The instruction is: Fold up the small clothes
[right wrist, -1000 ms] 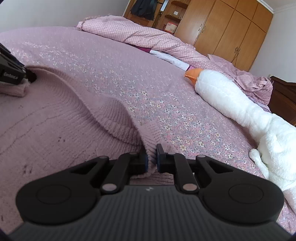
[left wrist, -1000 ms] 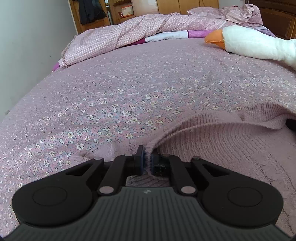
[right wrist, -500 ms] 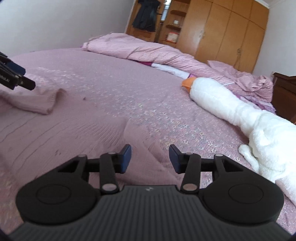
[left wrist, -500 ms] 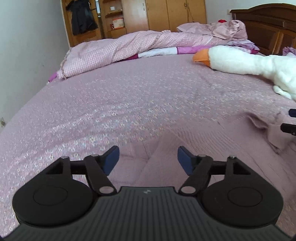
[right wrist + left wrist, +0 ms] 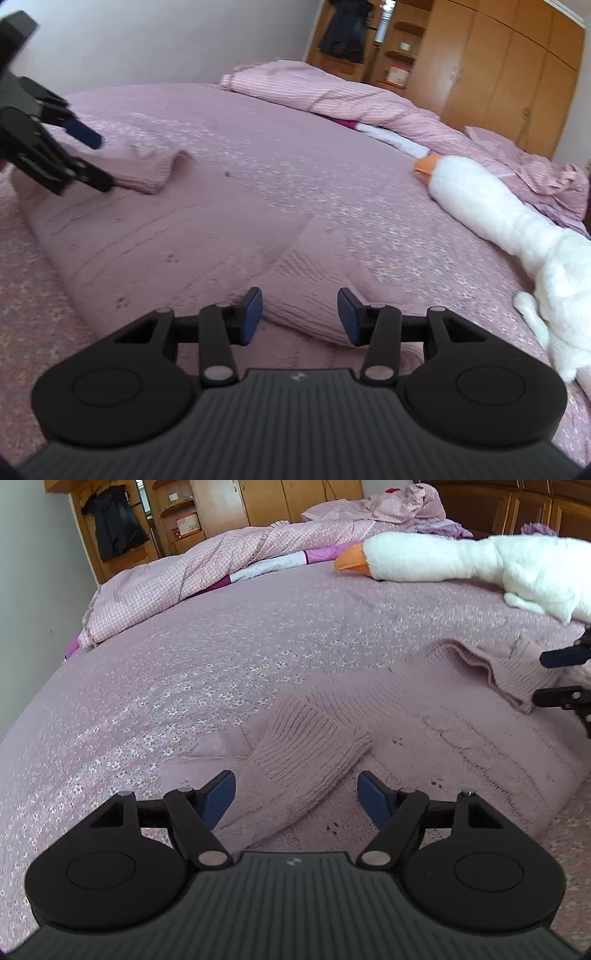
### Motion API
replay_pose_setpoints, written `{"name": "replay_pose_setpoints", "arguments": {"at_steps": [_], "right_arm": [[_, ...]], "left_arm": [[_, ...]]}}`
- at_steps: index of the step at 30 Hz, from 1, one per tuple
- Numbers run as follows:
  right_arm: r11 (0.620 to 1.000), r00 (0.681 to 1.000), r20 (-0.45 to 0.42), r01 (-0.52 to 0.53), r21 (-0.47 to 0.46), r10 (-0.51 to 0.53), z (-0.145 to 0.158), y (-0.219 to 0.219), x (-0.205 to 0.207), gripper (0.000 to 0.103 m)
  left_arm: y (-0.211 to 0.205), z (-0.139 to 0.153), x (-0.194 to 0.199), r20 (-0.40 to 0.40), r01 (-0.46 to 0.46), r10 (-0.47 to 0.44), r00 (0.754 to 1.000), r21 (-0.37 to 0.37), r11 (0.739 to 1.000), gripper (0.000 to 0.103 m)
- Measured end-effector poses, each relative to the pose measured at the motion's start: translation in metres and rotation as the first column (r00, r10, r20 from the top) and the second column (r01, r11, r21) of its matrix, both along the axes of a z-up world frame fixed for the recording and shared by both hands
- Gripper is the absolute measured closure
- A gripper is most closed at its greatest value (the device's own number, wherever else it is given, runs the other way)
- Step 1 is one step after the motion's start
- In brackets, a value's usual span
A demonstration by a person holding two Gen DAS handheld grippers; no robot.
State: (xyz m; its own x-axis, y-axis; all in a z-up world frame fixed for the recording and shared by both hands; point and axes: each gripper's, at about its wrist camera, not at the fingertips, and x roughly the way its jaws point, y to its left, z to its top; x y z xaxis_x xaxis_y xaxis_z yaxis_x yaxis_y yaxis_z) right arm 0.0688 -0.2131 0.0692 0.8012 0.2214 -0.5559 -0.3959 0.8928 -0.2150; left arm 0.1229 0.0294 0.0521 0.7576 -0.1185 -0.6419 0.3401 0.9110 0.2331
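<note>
Released since earlier: sweater (image 5: 436, 731), frame centre; left gripper (image 5: 295, 794), right gripper (image 5: 299, 314) both apart. Risk: loose sleeves unfolding.

Sweater (image 5: 424, 716) on bed (image 5: 221, 657), goose (image 5: 461, 561) behind

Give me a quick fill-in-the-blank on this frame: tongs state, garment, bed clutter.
1. Both the left tongs and the right tongs are ____, gripping nothing.
2. The knitted sweater lying on the floral bedsheet is coloured ____.
3. The white plush goose has a beak coloured ____.
4. The folded-over sleeve cuff lies ____ the left tongs' fingers.

Missing words: open; pink; orange; between
</note>
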Motion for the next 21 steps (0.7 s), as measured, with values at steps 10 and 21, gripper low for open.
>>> {"name": "replay_pose_setpoints", "arguments": {"at_steps": [10,21], "right_arm": [[0.999,0.999,0.008,0.046,0.005,-0.046,-0.011,0.004,0.013,0.072],[0.952,0.945,0.113,0.301,0.062,-0.306,0.003,-0.027,0.031,0.086]], "left_arm": [[0.012,-0.006,0.021,0.016,-0.075,0.076,0.997,-0.052,0.996,0.088],[0.067,-0.011,0.065,0.024,-0.325,0.329,0.944,-0.104,0.940,0.087]]}}
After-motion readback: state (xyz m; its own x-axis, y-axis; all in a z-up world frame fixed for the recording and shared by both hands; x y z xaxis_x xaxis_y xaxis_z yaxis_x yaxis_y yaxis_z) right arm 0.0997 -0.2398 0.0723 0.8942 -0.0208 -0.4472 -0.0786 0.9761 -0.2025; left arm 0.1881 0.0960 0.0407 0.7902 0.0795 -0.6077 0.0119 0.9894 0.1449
